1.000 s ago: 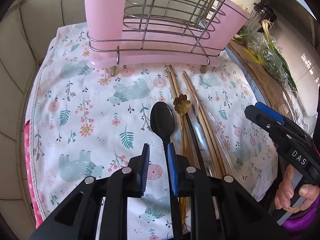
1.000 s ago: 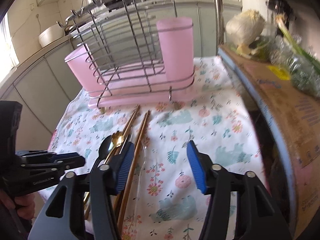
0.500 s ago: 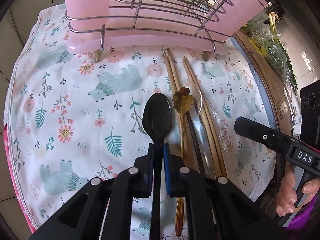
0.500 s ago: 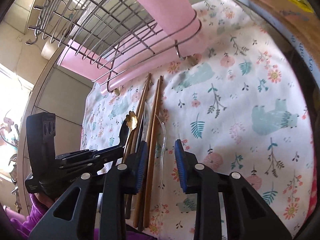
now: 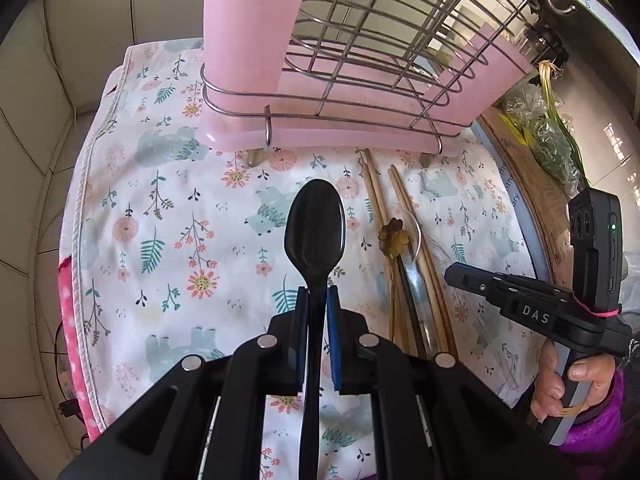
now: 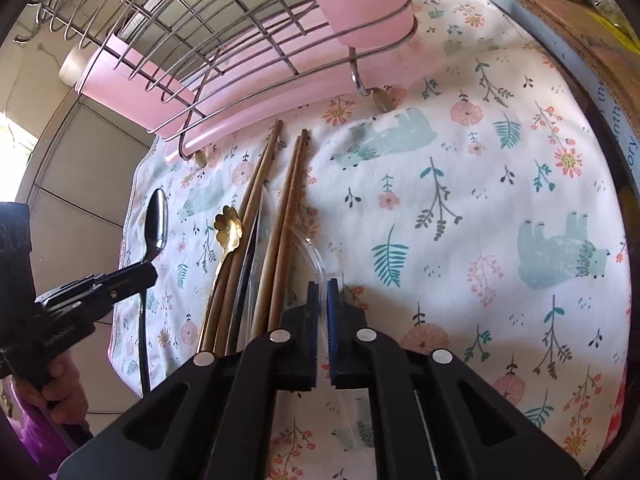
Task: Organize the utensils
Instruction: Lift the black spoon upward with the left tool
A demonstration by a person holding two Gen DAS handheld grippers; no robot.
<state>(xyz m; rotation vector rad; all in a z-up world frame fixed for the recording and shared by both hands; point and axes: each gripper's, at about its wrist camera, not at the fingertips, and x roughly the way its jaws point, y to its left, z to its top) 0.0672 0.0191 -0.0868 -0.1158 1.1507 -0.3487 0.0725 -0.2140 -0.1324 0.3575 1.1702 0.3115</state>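
My left gripper (image 5: 317, 300) is shut on the handle of a black spoon (image 5: 315, 224) and holds it lifted above the floral cloth (image 5: 168, 216), bowl pointing toward the wire rack (image 5: 360, 60) with pink holders (image 5: 248, 24). The spoon also shows in the right wrist view (image 6: 156, 224). My right gripper (image 6: 323, 292) is shut on a clear plastic utensil (image 6: 310, 254) lying on the cloth. Beside it lie wooden chopsticks (image 6: 286, 216), a gold flower-ended spoon (image 6: 227, 228) and a dark utensil (image 6: 248, 264).
The rack stands at the back of the cloth (image 6: 480, 184). A cardboard box (image 5: 540, 184) with bagged greens (image 5: 548, 136) borders the cloth on the right. Tiled wall (image 5: 48, 120) lies to the left.
My left gripper has lifted the black spoon off the cloth and toward the rack. My right gripper has closed from open onto the clear utensil beside the chopsticks.
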